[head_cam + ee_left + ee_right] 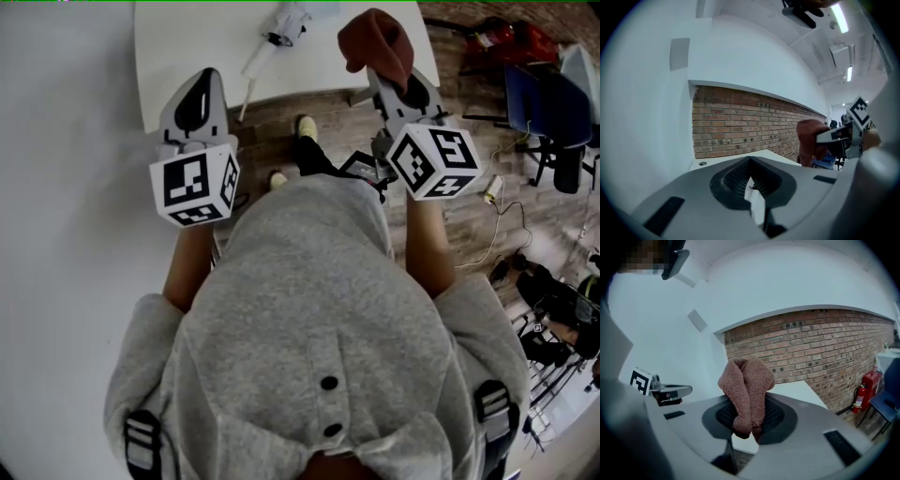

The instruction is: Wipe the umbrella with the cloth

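While a grey hoodie point(319, 309) fills the foreground, the left gripper point(202, 89) at 10 o'clock has its jaws pressed together, empty. At 1 o'clock the right gripper point(394, 89) has its jaws clamped on the reddish-brown cloth point(375, 42). Farther off, at 12 o'clock, the folded umbrella point(286, 23) lies on the white worktop point(187, 37).

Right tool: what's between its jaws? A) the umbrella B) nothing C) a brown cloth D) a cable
C: the right gripper view shows the right tool closed on the bunched brown cloth, which sticks up out of its jaws.
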`<state>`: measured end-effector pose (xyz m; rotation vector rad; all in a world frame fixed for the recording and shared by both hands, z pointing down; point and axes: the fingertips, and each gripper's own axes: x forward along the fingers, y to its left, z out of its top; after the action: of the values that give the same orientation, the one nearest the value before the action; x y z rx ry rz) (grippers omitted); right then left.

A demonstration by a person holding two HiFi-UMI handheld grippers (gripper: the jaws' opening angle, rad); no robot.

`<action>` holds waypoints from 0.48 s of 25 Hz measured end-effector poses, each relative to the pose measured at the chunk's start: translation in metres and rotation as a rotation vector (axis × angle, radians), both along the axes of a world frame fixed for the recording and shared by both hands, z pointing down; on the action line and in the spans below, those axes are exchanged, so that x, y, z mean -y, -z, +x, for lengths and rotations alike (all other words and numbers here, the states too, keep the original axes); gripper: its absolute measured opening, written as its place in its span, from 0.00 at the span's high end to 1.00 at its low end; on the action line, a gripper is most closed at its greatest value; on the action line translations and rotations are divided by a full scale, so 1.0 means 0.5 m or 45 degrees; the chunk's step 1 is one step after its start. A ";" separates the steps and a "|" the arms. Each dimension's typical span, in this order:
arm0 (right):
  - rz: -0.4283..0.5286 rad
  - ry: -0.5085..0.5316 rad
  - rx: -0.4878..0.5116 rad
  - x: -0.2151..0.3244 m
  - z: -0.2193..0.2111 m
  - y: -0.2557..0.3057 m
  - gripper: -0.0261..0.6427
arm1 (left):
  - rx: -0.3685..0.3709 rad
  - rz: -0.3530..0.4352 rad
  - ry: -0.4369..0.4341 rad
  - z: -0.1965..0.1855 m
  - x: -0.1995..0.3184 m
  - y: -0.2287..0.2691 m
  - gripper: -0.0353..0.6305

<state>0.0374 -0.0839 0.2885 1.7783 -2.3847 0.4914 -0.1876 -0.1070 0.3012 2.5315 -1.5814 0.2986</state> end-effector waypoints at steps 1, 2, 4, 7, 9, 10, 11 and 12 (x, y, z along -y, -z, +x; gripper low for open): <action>0.001 0.000 -0.006 0.015 0.005 0.001 0.84 | 0.005 -0.002 -0.004 0.007 0.014 -0.001 0.93; 0.001 0.000 -0.011 0.029 0.010 0.001 0.84 | 0.009 -0.004 -0.007 0.013 0.027 -0.001 0.93; -0.006 -0.001 -0.021 0.054 0.021 0.002 0.84 | 0.016 -0.012 -0.014 0.026 0.048 -0.001 0.93; -0.021 -0.007 -0.034 0.092 0.039 -0.003 0.84 | 0.011 -0.013 -0.027 0.045 0.081 -0.002 0.93; -0.031 -0.008 -0.037 0.117 0.050 -0.010 0.84 | 0.014 -0.020 -0.033 0.056 0.101 -0.009 0.93; -0.037 -0.007 -0.038 0.129 0.056 -0.012 0.84 | 0.017 -0.025 -0.035 0.062 0.110 -0.012 0.93; -0.043 -0.004 -0.038 0.139 0.061 -0.014 0.84 | 0.019 -0.029 -0.038 0.068 0.117 -0.014 0.93; -0.048 0.000 -0.038 0.149 0.066 -0.016 0.84 | 0.020 -0.033 -0.040 0.075 0.124 -0.016 0.93</action>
<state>0.0705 -0.1584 0.2966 1.7572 -2.3396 0.5031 -0.1503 -0.1689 0.3090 2.5429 -1.5338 0.3412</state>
